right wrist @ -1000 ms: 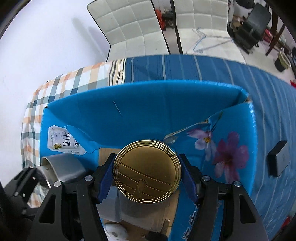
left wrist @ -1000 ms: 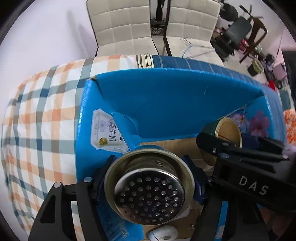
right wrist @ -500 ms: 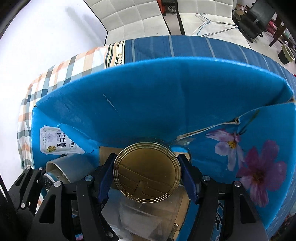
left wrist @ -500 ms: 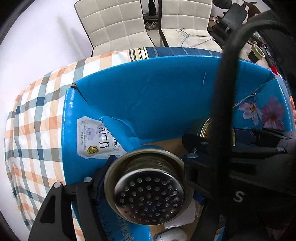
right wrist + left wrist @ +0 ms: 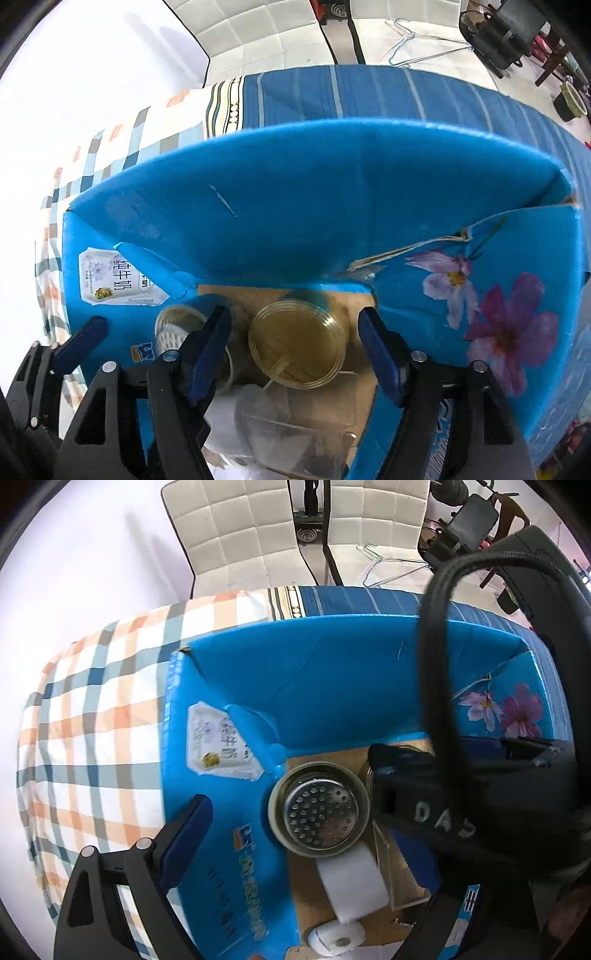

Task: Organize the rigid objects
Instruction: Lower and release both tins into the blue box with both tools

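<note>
Steel strainer [image 5: 320, 815] and gold tin [image 5: 297, 344] now sit in the box [image 5: 332, 206]; you've released both, left gripper [image 5: 295, 827] and right gripper [image 5: 295, 338] spread wide. Withdraw next.

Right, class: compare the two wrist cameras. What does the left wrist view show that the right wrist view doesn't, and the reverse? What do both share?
Only the left wrist view shows the strainer cup's perforated steel insert head-on, a white roller below it, and the black cable.

Only the right wrist view shows the gold-lidded tin fully, loose between the open right gripper.

Both show the blue box, its milk label and flower print.
</note>
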Available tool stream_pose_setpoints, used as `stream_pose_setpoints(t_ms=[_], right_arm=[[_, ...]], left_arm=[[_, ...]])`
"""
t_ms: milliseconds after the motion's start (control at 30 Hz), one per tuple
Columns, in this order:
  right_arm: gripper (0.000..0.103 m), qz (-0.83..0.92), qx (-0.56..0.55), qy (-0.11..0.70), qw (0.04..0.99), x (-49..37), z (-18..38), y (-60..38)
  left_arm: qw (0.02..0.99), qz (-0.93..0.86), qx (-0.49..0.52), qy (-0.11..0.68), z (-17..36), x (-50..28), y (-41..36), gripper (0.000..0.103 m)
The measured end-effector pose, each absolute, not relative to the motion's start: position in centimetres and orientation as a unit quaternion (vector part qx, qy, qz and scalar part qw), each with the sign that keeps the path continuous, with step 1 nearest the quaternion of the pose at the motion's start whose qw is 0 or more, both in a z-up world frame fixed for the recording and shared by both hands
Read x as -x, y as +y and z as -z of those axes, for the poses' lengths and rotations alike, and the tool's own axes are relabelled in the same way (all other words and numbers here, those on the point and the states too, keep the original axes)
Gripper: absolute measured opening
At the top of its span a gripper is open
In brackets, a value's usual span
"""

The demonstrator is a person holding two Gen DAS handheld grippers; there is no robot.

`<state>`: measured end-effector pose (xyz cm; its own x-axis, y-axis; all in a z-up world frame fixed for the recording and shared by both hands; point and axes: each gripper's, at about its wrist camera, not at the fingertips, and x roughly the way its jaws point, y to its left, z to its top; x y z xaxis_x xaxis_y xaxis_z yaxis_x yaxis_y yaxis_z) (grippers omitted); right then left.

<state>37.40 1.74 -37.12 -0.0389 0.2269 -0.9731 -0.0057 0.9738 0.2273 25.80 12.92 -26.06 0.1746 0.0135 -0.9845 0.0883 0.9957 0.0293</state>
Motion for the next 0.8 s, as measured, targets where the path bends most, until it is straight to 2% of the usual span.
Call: stream_pose_setpoints(t_ms=[100,167,233,300,333,800], right_arm=[[0.074,-0.087,-0.077,0.715,0.689,-37.2,36.3,1.4],[0.077,-0.092,-0.074,0.712,0.692,-36.8,35.6,1.3],[0.082,-0.099,-0.071,0.708,0.695,-36.3,34.7,1.4],[0.098,-0.104,-0.069,0.703,0.701,-35.6,33.7,1.4],[0.1,-0.103,-0.065,0.7,0.704,-35.1,33.2,1.4],[0.1,-0.119,-0.037,0.649,0.75,-28.1,26.1,-2.5]], left_arm=[[0.771,0.02,-0.035,0.635,25.3,-24.6,13.5,0.096],[0.779,0.014,-0.027,0.626,24.5,-23.4,13.9,0.103],[0.788,0.0,-0.03,0.615,23.6,-22.4,14.1,0.103],[0.796,-0.007,-0.026,0.605,22.9,-21.5,14.6,0.103],[0.798,-0.012,-0.018,0.603,22.5,-21.0,15.0,0.103],[0.829,-0.052,0.013,0.557,17.5,-17.1,16.8,0.103]])
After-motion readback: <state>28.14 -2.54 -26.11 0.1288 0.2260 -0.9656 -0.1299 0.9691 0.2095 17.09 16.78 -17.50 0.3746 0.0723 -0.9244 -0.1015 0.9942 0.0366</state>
